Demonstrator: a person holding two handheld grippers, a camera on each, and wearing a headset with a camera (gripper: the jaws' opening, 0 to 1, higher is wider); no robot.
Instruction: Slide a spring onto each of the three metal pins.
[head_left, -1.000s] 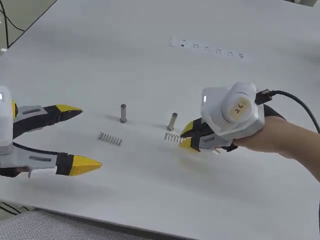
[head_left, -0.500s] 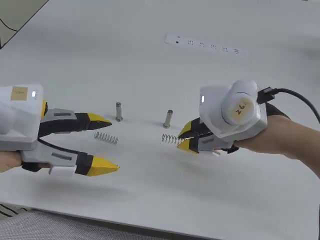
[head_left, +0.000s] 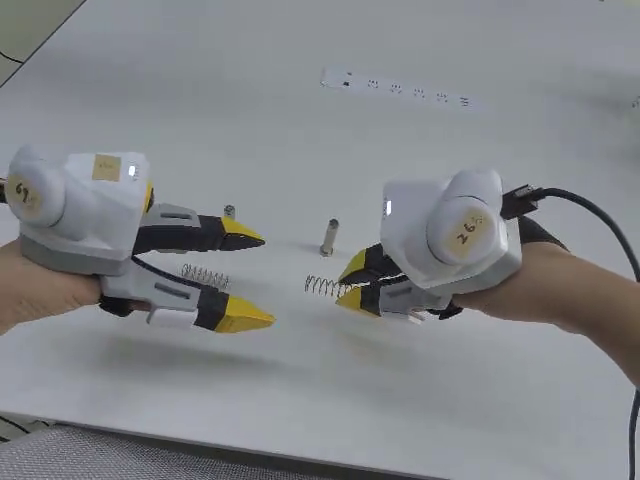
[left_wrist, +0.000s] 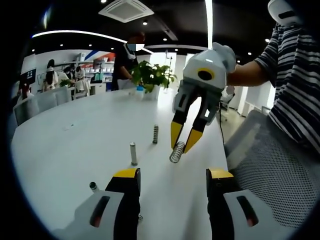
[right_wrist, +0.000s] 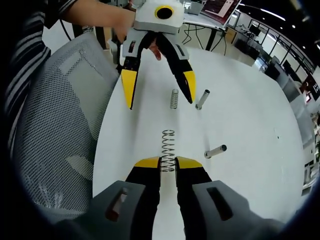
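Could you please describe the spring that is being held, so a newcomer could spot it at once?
On the white table, find the right tongs, the ones trailing a black cable. The spring juts from their yellow tips, pinched at one end; the other spring lies loose on the table by the open left tongs.

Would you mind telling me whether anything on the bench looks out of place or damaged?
Nothing stands out. The farther pin and nearer pin stand upright, a loose spring lies on the table by the open left gripper, and the right gripper pinches the held spring by one end, with its coils looking even.
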